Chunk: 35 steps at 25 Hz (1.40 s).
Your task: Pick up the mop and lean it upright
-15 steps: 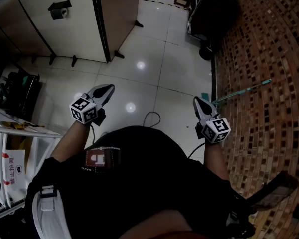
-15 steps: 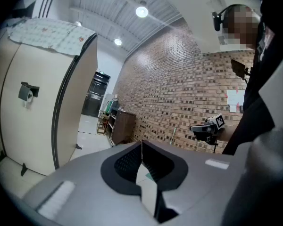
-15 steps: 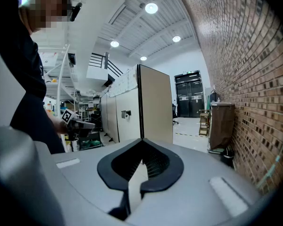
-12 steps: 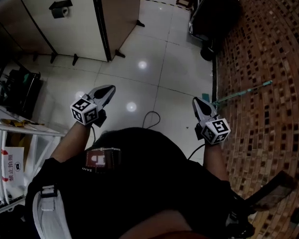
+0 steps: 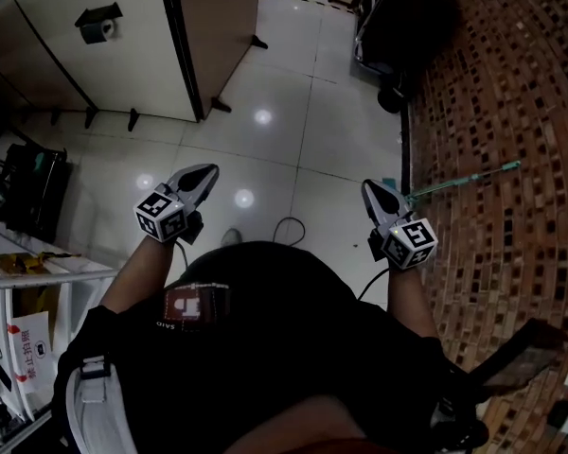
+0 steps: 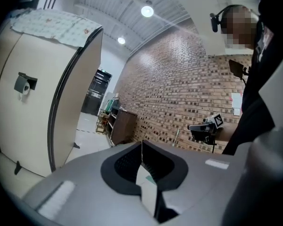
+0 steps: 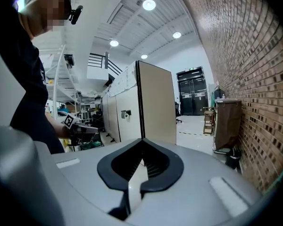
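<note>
Stance before the reach, seen from beside the person. Left gripper [image 5: 205,171] and right gripper [image 5: 372,191] are held out in front of the body above the glossy tiled floor [image 5: 293,130], each with its jaws pressed together and nothing between them. The mop [image 5: 464,179] shows only as a thin teal shaft at the person's right, running from the foot of the brick wall [image 5: 511,93] out across the brick face. A small teal patch [image 5: 388,183] sits at its lower end, just beyond the right gripper's tip. Whether the shaft lies low along the wall or already rests on it at a slant cannot be told from here.

Judged step: approach and first grasp. The right gripper is the nearer one and is apart from the shaft, so it is the natural one to lead. Its jaws must spread before they reach the shaft, then straddle it squarely and crosswise, since a thin round pole is likely to twist out of a skewed grip. A hold toward the middle should keep the head end from swinging, and the left gripper can take the upper part to steer. For the lean, the head wants planting close against the wall's foot with the shaft steep, as the shiny tile looks likely to let it slide.
</note>
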Each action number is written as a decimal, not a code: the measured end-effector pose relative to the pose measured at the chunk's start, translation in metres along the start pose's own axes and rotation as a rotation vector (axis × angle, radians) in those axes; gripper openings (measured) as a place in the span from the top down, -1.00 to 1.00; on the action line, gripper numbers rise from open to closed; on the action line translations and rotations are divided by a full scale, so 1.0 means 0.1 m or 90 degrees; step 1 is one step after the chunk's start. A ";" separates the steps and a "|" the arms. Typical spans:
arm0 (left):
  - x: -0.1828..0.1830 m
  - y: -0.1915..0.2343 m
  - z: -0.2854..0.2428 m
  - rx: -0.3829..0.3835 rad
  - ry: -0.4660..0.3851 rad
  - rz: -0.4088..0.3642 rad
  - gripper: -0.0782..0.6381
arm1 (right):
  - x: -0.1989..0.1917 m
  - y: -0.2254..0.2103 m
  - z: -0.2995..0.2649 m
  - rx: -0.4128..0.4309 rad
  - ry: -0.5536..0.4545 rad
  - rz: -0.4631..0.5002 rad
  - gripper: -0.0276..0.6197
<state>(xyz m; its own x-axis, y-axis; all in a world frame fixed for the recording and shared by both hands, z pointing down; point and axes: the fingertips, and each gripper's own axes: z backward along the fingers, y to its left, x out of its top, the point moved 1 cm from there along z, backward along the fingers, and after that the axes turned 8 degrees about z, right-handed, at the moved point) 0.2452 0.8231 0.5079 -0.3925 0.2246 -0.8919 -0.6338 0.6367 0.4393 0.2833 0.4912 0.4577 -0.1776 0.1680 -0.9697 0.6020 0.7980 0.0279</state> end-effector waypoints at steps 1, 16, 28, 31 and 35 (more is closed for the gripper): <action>0.06 0.13 -0.08 -0.006 0.001 -0.001 0.77 | 0.06 -0.03 -0.13 -0.003 -0.002 0.004 0.87; 0.95 1.19 -1.25 -0.053 0.017 -0.063 0.77 | 0.42 -0.97 -1.33 -0.033 -0.023 -0.025 0.87; 0.97 0.72 -2.61 0.058 -0.045 -0.034 0.77 | 0.55 -2.75 -1.42 0.082 -0.018 0.051 0.87; 1.01 0.70 -2.92 0.069 -0.055 -0.023 0.77 | 0.56 -3.08 -1.53 0.094 -0.014 0.049 0.87; 1.00 0.85 -3.23 0.065 -0.033 -0.028 0.77 | 0.46 -3.41 -1.78 0.102 -0.013 0.031 0.87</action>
<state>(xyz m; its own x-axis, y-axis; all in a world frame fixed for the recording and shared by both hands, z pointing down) -0.0628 0.6610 0.4907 -0.3285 0.2308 -0.9159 -0.5782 0.7176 0.3882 -0.0688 0.3300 0.4469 -0.1300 0.1908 -0.9730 0.7257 0.6870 0.0377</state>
